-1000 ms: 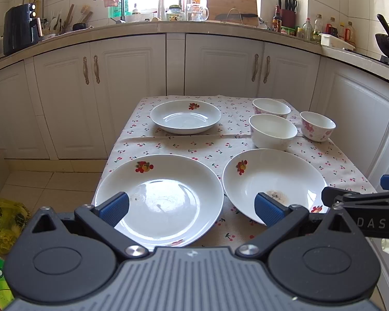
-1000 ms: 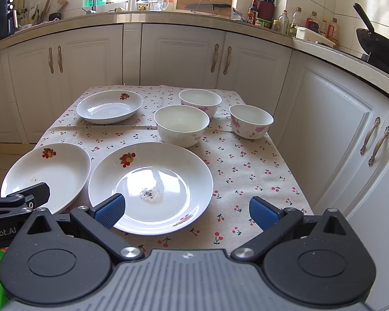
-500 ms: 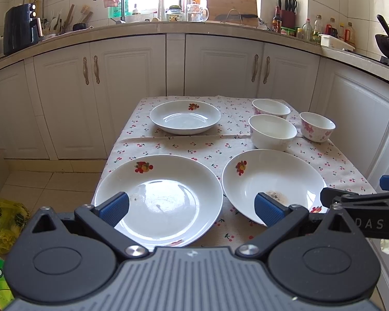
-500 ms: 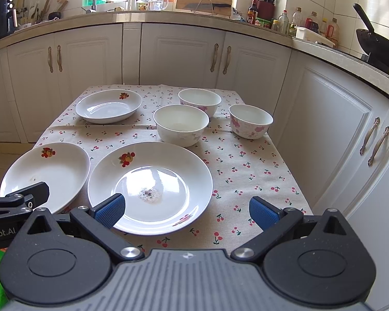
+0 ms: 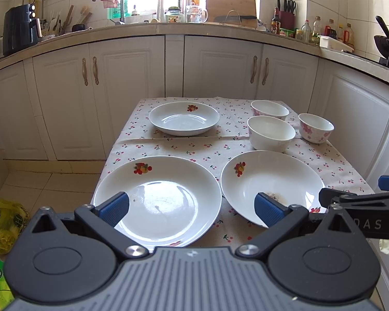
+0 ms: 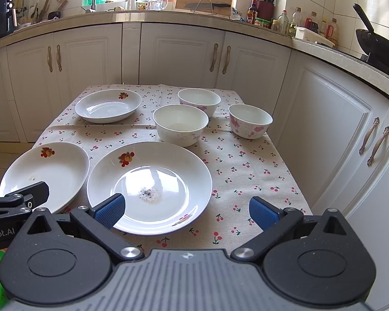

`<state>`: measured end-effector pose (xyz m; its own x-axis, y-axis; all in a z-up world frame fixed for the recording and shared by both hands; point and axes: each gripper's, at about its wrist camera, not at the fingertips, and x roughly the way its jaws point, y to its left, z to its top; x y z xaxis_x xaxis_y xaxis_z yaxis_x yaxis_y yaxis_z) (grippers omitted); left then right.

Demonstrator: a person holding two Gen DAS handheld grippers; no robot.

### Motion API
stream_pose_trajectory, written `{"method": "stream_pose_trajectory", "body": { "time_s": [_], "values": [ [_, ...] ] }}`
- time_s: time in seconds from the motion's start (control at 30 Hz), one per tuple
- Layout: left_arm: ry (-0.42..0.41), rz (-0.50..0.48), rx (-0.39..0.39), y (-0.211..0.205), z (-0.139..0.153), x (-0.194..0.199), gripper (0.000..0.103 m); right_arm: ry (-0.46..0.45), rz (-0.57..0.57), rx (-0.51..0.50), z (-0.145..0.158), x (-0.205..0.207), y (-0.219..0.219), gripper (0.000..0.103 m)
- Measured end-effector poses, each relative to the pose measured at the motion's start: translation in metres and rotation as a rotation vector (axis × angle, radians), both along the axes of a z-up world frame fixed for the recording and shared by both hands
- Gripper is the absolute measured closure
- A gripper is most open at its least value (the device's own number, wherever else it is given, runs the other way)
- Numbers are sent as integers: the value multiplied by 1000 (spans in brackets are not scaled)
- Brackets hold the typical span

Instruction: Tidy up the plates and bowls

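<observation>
Three white plates with fruit prints lie on the cherry-print tablecloth: a near left plate (image 5: 158,199) (image 6: 49,171), a near right plate (image 5: 272,181) (image 6: 153,181) with a small stain, and a far plate (image 5: 184,118) (image 6: 107,106). Three bowls stand at the back right: a plain white one (image 5: 270,133) (image 6: 180,124) and two with pink flowers (image 5: 315,127) (image 6: 250,120) (image 6: 199,101). My left gripper (image 5: 191,208) is open and empty above the near table edge. My right gripper (image 6: 186,210) is open and empty beside it.
White kitchen cabinets (image 5: 116,88) and a cluttered counter run behind and to the right (image 6: 349,134) of the table. A yellow bag (image 5: 2,220) lies on the tiled floor at the left. A black wok (image 6: 375,44) sits on the right counter.
Both grippers have barely shifted; the views are almost unchanged and the dishes have not moved.
</observation>
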<state>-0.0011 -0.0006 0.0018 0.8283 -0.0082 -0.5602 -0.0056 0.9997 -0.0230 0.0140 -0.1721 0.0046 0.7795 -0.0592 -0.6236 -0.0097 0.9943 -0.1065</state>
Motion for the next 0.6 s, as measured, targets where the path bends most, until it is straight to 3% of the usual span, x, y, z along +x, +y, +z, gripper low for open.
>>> {"method": "stream_pose_trajectory", "body": {
  "time_s": [0.6],
  "values": [
    [6,-21,-2,11,-4,11,1,3,72,-17,1,15,8,0]
  ]
}}
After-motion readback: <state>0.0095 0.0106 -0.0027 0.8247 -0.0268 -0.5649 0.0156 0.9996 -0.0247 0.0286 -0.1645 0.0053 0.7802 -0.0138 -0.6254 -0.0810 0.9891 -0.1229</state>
